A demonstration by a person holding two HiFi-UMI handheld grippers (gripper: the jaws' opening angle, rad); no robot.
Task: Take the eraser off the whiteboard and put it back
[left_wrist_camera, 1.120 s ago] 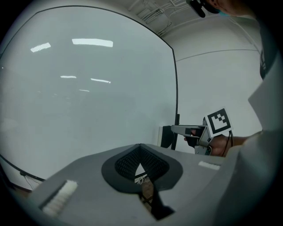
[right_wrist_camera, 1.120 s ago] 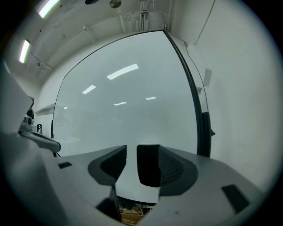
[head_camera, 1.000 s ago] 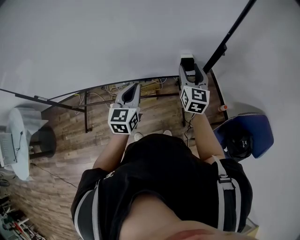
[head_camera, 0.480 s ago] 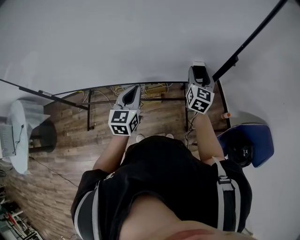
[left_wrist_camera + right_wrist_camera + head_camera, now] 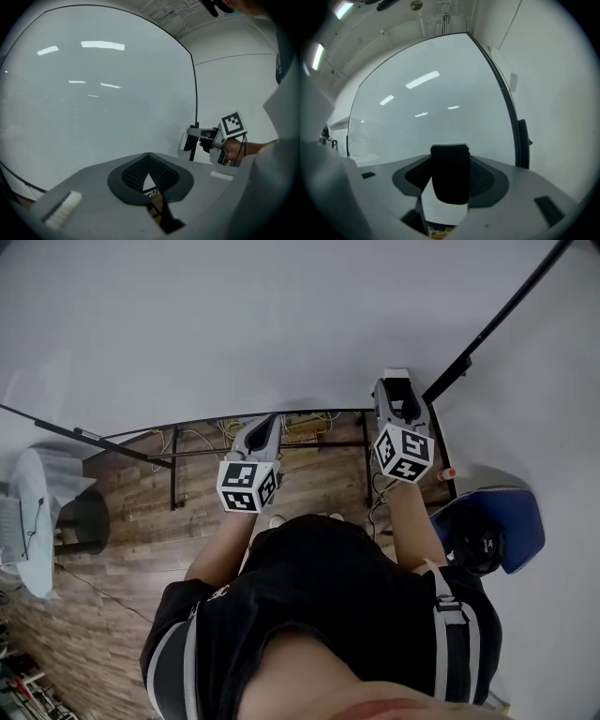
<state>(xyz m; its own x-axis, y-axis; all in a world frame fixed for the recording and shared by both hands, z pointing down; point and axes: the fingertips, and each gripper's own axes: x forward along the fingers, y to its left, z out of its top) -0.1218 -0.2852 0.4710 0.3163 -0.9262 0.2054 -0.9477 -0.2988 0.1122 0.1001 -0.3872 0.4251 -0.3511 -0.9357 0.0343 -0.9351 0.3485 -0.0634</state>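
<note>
Still in the jaws: eraser waits at the board's right edge

Between the pads of the right gripper [image 5: 396, 390] sits the eraser [image 5: 450, 173], a dark block over a pale base that fills the centre of the right gripper view. The jaws are closing on it and grasp it from both sides. Over the last second it has stayed in that grip, and the gripper has shifted only slightly against the whiteboard [image 5: 234, 324]. It keeps to the upper right of the head view, beside the slanting black pole [image 5: 487, 327]. In the left gripper view the eraser is at the board's right margin, though whether it touches the surface cannot be told. So the eraser is most likely off its spot and in hand, and the return looks unfinished, since the jaws have not let go. The left gripper [image 5: 149, 164] is clenched on nothing in the middle of the head view. Its tip lies at the board's lower edge in the picture, above the wooden floor [image 5: 131, 512].
</note>
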